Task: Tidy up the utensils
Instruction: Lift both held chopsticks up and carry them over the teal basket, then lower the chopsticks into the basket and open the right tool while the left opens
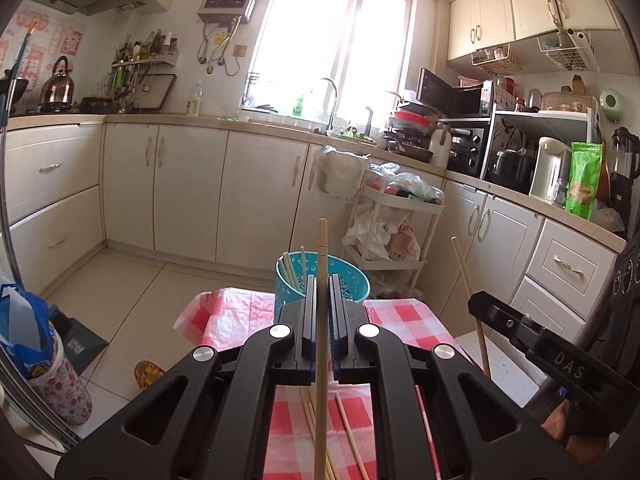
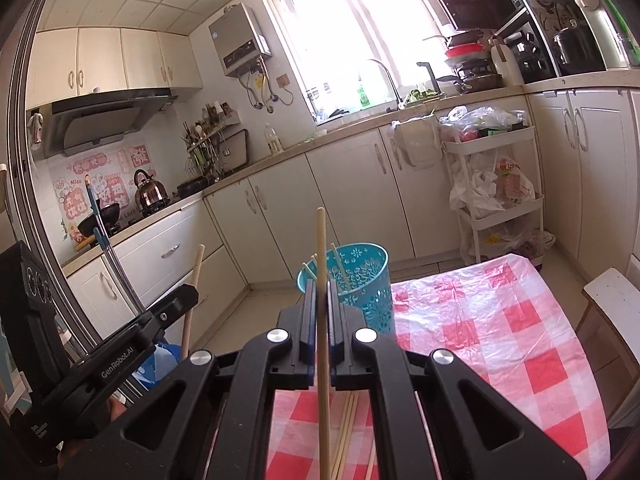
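Black jaws of the left gripper (image 1: 321,292) are being closed on one chopstick (image 1: 321,320), and the right gripper (image 2: 321,300) is pinching another chopstick (image 2: 321,320), both held upright, probably for dropping into the teal holder (image 1: 348,280); loose chopsticks (image 1: 352,440) are lying on the checked tablecloth (image 1: 400,320).

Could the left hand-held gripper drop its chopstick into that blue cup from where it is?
Probably yes. The left hand-held gripper holds its chopstick upright just short of the blue cup, whose top is open with only a few chopsticks inside.
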`<state>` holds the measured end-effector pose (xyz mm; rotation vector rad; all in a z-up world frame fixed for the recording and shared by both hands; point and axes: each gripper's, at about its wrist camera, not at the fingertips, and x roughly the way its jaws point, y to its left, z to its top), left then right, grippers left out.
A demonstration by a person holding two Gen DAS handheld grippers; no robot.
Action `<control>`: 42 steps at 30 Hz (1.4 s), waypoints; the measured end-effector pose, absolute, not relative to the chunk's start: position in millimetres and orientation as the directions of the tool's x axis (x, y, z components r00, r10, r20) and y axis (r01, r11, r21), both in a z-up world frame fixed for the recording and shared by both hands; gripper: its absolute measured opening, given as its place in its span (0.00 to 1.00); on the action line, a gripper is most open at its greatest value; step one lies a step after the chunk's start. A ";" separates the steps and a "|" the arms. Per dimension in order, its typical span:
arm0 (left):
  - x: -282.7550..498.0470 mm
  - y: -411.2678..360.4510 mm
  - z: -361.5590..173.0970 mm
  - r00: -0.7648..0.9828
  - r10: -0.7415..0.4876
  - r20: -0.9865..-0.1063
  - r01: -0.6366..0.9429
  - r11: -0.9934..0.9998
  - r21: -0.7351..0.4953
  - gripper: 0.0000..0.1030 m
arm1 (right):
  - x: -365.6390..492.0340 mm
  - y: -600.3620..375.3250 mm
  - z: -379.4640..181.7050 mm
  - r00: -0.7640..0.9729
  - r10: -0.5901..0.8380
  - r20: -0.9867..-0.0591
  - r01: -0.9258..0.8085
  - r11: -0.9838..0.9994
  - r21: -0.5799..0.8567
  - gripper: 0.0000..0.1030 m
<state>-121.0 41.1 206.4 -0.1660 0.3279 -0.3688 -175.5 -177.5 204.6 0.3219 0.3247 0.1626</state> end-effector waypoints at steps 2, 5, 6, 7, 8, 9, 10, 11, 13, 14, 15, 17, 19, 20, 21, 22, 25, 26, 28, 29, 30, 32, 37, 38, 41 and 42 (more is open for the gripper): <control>-114.2 39.8 209.2 0.885 -0.376 -0.276 0.324 0.921 -0.216 0.05 | -170.2 -177.6 207.0 0.938 0.210 -0.276 -0.110 0.934 0.339 0.05; -107.5 36.6 212.7 0.889 -0.372 -0.267 0.323 0.923 -0.211 0.05 | -165.1 -176.6 212.0 0.942 0.211 -0.259 -0.114 0.932 0.345 0.05; -106.0 35.2 213.5 0.891 -0.370 -0.263 0.322 0.923 -0.210 0.05 | -164.0 -176.2 213.9 0.945 0.209 -0.252 -0.114 0.932 0.344 0.05; -104.5 34.5 214.3 0.892 -0.370 -0.261 0.322 0.923 -0.210 0.05 | -163.0 -175.7 215.8 0.947 0.206 -0.245 -0.114 0.932 0.343 0.06; -103.3 33.6 215.0 0.892 -0.371 -0.259 0.322 0.923 -0.212 0.05 | -162.0 -175.4 217.6 0.949 0.206 -0.239 -0.116 0.932 0.343 0.06; -102.1 32.8 215.8 0.893 -0.372 -0.255 0.323 0.922 -0.213 0.05 | -161.2 -174.9 219.4 0.950 0.206 -0.235 -0.117 0.932 0.343 0.05; -101.0 31.5 216.8 0.893 -0.372 -0.252 0.324 0.922 -0.212 0.05 | -159.8 -174.3 220.8 0.951 0.205 -0.231 -0.118 0.933 0.341 0.05; -99.4 30.2 217.4 0.894 -0.373 -0.249 0.325 0.922 -0.213 0.05 | -158.5 -174.0 221.1 0.952 0.203 -0.228 -0.118 0.933 0.340 0.06; -95.6 29.0 218.5 0.895 -0.376 -0.242 0.328 0.920 -0.215 0.05 | -154.0 -173.1 222.0 0.954 0.201 -0.222 -0.118 0.933 0.339 0.06; -93.6 28.8 219.0 0.895 -0.377 -0.238 0.330 0.919 -0.216 0.05 | -151.0 -172.9 222.2 0.955 0.200 -0.220 -0.118 0.934 0.338 0.06; -92.6 29.6 219.3 0.896 -0.377 -0.233 0.331 0.919 -0.216 0.05 | -147.7 -172.6 222.9 0.956 0.199 -0.218 -0.118 0.934 0.337 0.06; -86.3 29.7 221.6 0.900 -0.379 -0.217 0.333 0.917 -0.220 0.05 | -139.9 -172.6 223.7 0.957 0.195 -0.213 -0.116 0.935 0.336 0.06; -79.1 30.1 224.7 0.903 -0.379 -0.202 0.333 0.915 -0.228 0.05 | -130.1 -173.9 225.1 0.959 0.193 -0.208 -0.114 0.934 0.339 0.06; -74.6 31.4 226.3 0.905 -0.379 -0.192 0.333 0.913 -0.234 0.05 | -125.0 -174.5 226.4 0.961 0.190 -0.202 -0.113 0.933 0.341 0.06; -70.0 32.6 228.0 0.908 -0.378 -0.184 0.331 0.913 -0.240 0.05 | -120.1 -175.1 227.8 0.962 0.187 -0.197 -0.112 0.933 0.343 0.06; -67.1 33.0 228.9 0.910 -0.376 -0.177 0.330 0.912 -0.245 0.05 | -115.6 -176.0 229.3 0.964 0.184 -0.191 -0.110 0.933 0.343 0.06; -52.4 36.1 232.5 0.914 -0.374 -0.159 0.325 0.907 -0.267 0.05 | -98.5 -178.5 233.7 0.969 0.176 -0.176 -0.106 0.932 0.347 0.06; -47.6 37.7 233.7 0.914 -0.377 -0.149 0.326 0.903 -0.279 0.05 | -92.7 -179.1 235.6 0.970 0.173 -0.171 -0.105 0.932 0.348 0.06; -37.0 40.3 235.9 0.912 -0.389 -0.129 0.334 0.889 -0.313 0.05 | -78.4 -181.1 238.8 0.973 0.170 -0.159 -0.104 0.928 0.357 0.06; -31.8 40.8 237.0 0.911 -0.394 -0.122 0.338 0.883 -0.327 0.05 | -70.7 -182.1 239.8 0.973 0.170 -0.155 -0.104 0.925 0.365 0.06; -24.7 40.9 238.1 0.909 -0.400 -0.114 0.342 0.874 -0.344 0.05 | -62.9 -183.6 240.3 0.973 0.172 -0.153 -0.104 0.921 0.375 0.06; -9.5 39.0 239.1 0.908 -0.405 -0.105 0.342 0.864 -0.368 0.05 | -44.4 -186.4 240.4 0.973 0.173 -0.153 -0.100 0.912 0.398 0.06; 29.0 31.3 238.2 0.916 -0.394 -0.083 0.329 0.852 -0.407 0.05 | -1.4 -189.3 235.2 0.971 0.160 -0.175 -0.073 0.904 0.421 0.06; 35.2 29.8 237.1 0.917 -0.390 -0.080 0.325 0.851 -0.413 0.05 | 8.0 -188.8 233.1 0.971 0.157 -0.181 -0.068 0.906 0.418 0.06; 60.4 25.4 230.1 0.922 -0.379 -0.075 0.310 0.841 -0.443 0.05 | 29.4 -186.1 225.1 0.969 0.151 -0.195 -0.061 0.912 0.405 0.06; 69.7 23.9 226.6 0.923 -0.378 -0.074 0.306 0.836 -0.455 0.05 | 35.8 -184.8 222.2 0.968 0.150 -0.200 -0.059 0.915 0.399 0.06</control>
